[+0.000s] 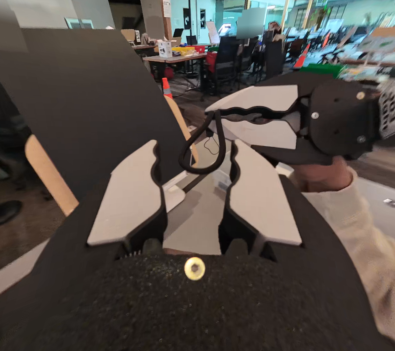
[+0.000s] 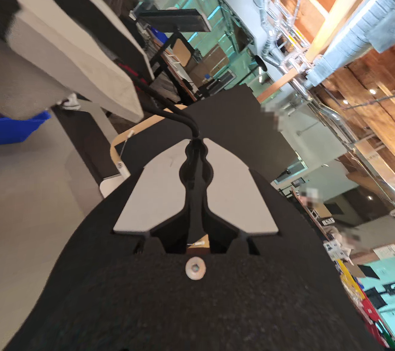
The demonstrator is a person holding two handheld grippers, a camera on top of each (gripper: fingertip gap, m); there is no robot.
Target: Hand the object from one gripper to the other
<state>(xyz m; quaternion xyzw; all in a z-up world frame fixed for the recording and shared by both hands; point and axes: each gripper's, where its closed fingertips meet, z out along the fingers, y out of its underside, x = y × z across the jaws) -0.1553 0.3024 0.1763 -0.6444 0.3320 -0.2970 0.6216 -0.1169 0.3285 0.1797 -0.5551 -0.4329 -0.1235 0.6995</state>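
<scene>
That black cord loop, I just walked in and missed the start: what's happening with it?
A person holds two grippers. The right hand-held gripper is shut on the black cord loop, which dangles from its tips. The left hand-held gripper is open just below, its fingers either side of the loop, not yet closed on it.

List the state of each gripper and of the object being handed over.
Left gripper: open, fingers spread, holding nothing.
Right gripper: shut on the black cord loop.
Black cord loop: pinched at its top between the right gripper's fingers, hanging down in the gap between the left gripper's fingers, not touching them as far as the left wrist view shows.
</scene>
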